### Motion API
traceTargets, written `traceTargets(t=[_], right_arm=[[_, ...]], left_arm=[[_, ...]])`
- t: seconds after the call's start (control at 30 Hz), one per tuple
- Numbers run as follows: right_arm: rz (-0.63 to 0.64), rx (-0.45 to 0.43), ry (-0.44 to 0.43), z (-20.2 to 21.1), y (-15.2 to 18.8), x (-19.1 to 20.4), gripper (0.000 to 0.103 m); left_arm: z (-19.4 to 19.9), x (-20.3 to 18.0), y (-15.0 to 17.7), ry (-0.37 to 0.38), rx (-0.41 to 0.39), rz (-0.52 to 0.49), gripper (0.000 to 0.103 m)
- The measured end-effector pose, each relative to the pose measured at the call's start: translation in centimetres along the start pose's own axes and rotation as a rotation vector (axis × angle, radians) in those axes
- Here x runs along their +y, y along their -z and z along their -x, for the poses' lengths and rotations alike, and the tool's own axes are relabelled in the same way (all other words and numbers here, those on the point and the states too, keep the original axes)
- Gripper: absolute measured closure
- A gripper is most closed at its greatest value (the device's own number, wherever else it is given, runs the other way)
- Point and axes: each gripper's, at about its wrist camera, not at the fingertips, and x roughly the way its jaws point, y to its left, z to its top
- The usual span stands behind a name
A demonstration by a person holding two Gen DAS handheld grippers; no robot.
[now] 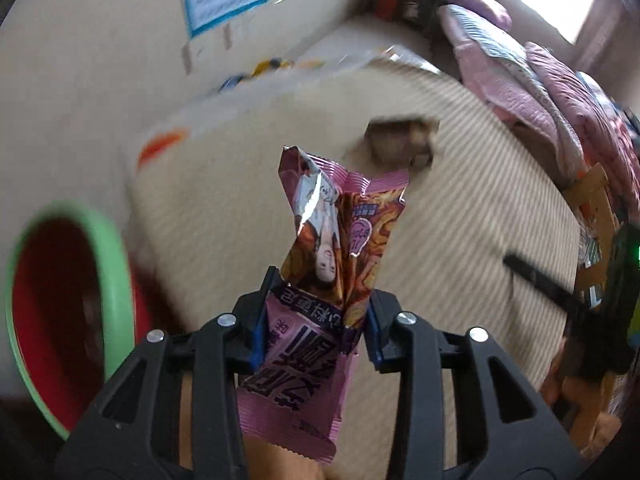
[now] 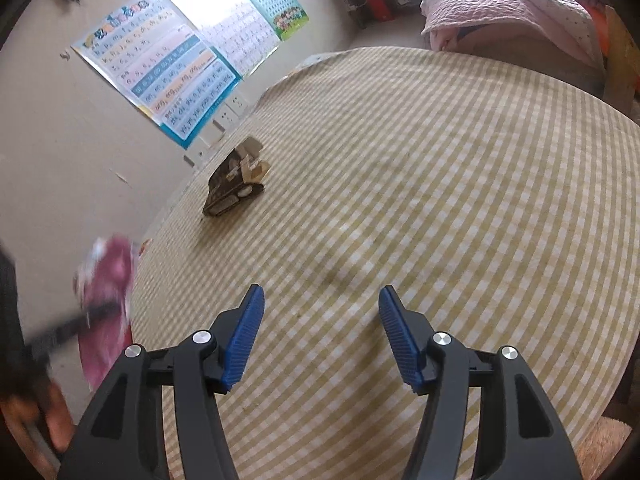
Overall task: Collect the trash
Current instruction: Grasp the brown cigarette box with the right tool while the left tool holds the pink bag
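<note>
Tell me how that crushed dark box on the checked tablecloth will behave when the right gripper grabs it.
The box looks like thin card, already crumpled with flaps torn open, so it will probably squash further and weigh little. Its flat underside should keep it from rolling. The open right gripper may skid it on the tablecloth.

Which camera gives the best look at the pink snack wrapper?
The left wrist view: the wrapper sits sharp and centred, pinched in the left tool. The right wrist view shows it only as a pink blur at its left edge.
</note>
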Motion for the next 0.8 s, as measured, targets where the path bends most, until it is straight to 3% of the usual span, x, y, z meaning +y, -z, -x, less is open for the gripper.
traceTargets(t=[0.1, 0.27, 0.33, 0.53, 0.7, 0.73, 0.8], right_arm=[[0.028, 0.017, 0.013, -0.7, -0.6, 1.7, 0.040], [-0.054, 0.054, -0.055, -2.8, -3.6, 4.3, 0.034], [-0.101, 0.072, -0.062, -4.0, -5.0, 5.1, 0.028], [-0.205, 0.156, 0.040, -8.9, -9.3, 7.3, 0.023], [-0.259, 0.179, 0.151, -11.9, -10.8, 8.2, 0.022], [-0.264, 0.176, 0.163, -12.4, -11.0, 8.4, 0.015], [-0.235, 0.174, 0.210, -13.2, -11.3, 9.1, 0.013]], left_arm=[[0.7, 0.3, 2.5, 0.023, -0.009, 0.033, 0.066], [1.1, -0.9, 2.8, 0.045, -0.084, -0.031, 0.065], [0.2, -0.2, 3.1, 0.052, -0.046, -0.012, 0.065], [-1.2, 2.4, 2.5, 0.159, 0.005, 0.135, 0.065], [-1.4, 2.2, 2.8, 0.193, -0.006, 0.125, 0.065], [-1.5, 2.1, 2.8, 0.203, -0.005, 0.123, 0.065], [-1.7, 1.9, 2.9, 0.220, -0.003, 0.124, 0.065]])
